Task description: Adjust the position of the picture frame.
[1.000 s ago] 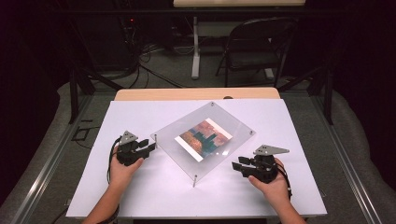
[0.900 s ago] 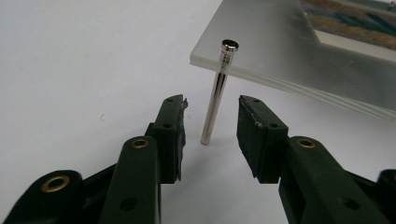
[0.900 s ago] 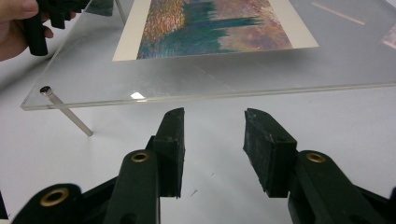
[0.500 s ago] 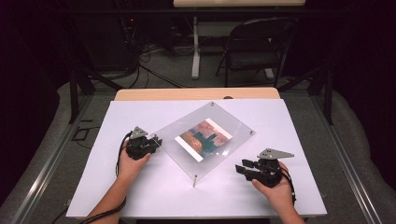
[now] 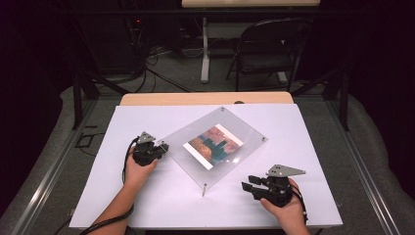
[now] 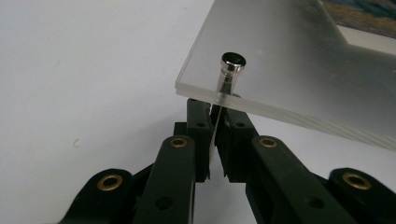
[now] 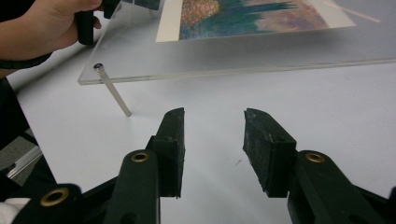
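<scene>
Clear acrylic picture frame (image 5: pixel 215 145): rectangular, thick slab w/ polished layered edges, turned at an angle near the centre of the white tabletop (image 5: pixel 303 147). It stands off the surface on slim metal standoff pins at the corners; the near-corner pin (image 5: pixel 204 188) leans and meets the table at its foot. Sandwiched inside is a print (image 5: pixel 213 146) w/ white border and blocks of rust-brown, teal and dark green; subject not legible at this res.

Left gripper (image 5: pixel 160 146): matte black plastic jaws w/ brass-coloured bushings, grey three-cornered plate on top, at the frame's left corner. In the left gripper view the jaws are nearly together on either side of the corner pin (image 6: pixel 229 72), just under the slab; a narrow slit remains between the pads, and actual contact w/ the pin looks probable but is not certain. The pin's cap is round, dark and glossy; its shank is bright metal.

Right gripper (image 5: pixel 247 185): same build, held low on the table near the frame's right-front edge, apart from it. In the right gripper view its jaws are spread wide, nothing between them; pad faces are rough and scuffed. Beyond them: frame edge, leaning pin, left hand (image 7: pixel 56 21).

Table surface: smooth, matte white; bare wood strip (image 5: pixel 205 99) along the far edge.
</scene>
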`<state>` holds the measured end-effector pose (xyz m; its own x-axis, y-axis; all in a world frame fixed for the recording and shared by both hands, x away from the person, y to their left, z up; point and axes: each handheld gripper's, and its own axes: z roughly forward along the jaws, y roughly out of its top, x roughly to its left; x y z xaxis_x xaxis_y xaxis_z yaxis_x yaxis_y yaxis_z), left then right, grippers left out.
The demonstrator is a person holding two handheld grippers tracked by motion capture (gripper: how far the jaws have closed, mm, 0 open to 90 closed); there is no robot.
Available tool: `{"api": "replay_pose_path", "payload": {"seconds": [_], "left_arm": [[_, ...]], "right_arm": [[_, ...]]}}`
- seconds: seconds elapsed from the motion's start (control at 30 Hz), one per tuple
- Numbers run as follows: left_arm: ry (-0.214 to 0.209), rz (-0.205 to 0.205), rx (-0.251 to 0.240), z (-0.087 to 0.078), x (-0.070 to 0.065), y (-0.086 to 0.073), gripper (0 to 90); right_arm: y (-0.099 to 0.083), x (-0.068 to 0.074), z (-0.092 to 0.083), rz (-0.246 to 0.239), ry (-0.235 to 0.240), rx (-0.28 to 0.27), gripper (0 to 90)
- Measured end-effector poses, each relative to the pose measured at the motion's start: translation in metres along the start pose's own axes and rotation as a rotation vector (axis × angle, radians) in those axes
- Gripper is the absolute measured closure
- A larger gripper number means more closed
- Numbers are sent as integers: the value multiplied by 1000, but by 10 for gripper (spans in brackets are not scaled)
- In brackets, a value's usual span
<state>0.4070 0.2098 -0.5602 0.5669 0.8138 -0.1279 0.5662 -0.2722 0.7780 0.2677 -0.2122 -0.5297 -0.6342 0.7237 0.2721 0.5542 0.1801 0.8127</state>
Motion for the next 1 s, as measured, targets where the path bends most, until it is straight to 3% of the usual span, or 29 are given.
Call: {"api": "replay_pose_path", "payload": {"seconds": [0.2,0.47,0.67,1.0], "left_arm": [[-29,1,-1,-9,-3,4,836],[-105,-1,-41,-36,-17,12,833],[-124,-16,-53,-44,-24,13,831],[-137,-17,-48,-47,-29,7,832]], "right_arm": [[-3,11,12,-9,50,25,589],[-4,35,23,-50,124,43,587],[-3,49,31,-63,163,37,584],[-1,56,42,-58,220,49,652]]}}
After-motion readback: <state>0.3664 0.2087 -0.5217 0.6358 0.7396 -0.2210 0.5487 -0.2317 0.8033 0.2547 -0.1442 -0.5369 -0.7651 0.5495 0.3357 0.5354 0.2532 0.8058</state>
